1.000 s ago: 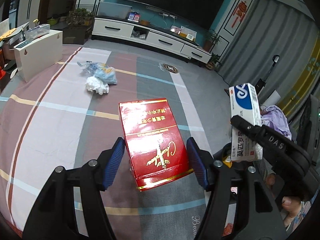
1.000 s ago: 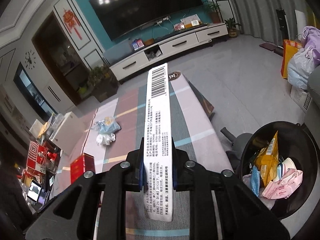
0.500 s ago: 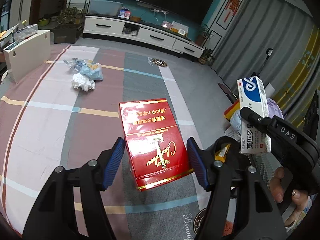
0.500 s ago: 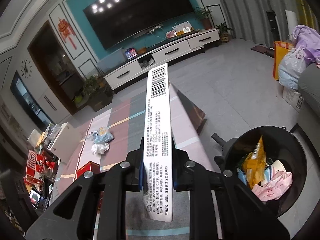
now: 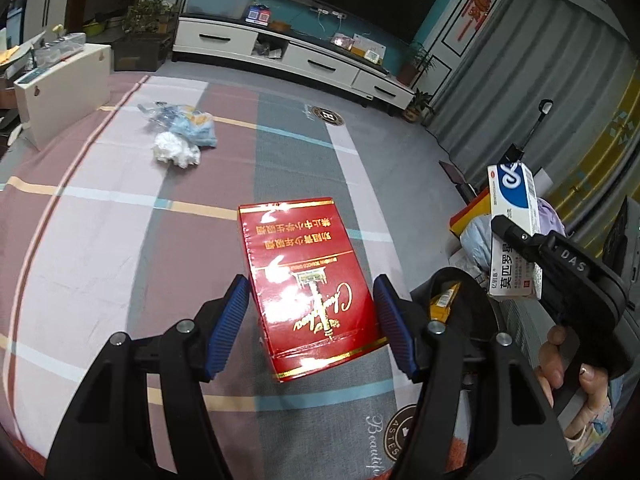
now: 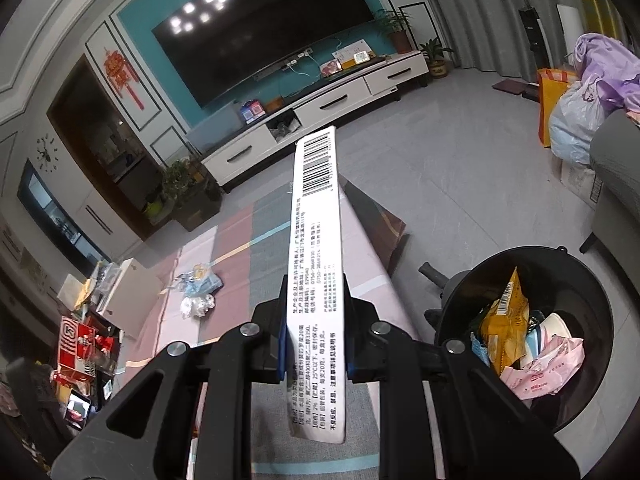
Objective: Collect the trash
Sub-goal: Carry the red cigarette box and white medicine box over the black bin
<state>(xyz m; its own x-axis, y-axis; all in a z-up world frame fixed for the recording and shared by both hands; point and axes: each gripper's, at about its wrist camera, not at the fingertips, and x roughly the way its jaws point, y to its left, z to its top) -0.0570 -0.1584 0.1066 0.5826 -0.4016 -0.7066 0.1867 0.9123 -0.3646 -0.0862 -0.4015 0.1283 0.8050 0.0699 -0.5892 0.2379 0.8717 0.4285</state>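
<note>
My left gripper (image 5: 311,282) is shut on a red and gold box (image 5: 296,240), held above the striped tablecloth (image 5: 100,240). To the right, a hand (image 5: 560,364) holds my right gripper (image 5: 516,236), which is shut on a white and blue medicine box (image 5: 514,196). In the right wrist view that medicine box (image 6: 316,200) stands edge-on between the right gripper's (image 6: 316,280) pads. A black bin (image 6: 568,272) with wrappers inside sits low to its right. The same bin (image 5: 452,280) shows beyond the table edge. A crumpled tissue (image 5: 176,150) and a blue plastic wrapper (image 5: 192,124) lie on the far table.
A white box (image 5: 68,92) stands at the table's left edge. The white TV cabinet (image 5: 296,60) lines the far wall. Filled bags (image 6: 580,120) and a grey sofa (image 6: 616,168) sit to the right of the bin. Cluttered items (image 6: 80,344) lie off the table's left side.
The right gripper with the medicine box has shifted right, and the bin has grown larger in its view. The red box keeps its place in the left gripper.
</note>
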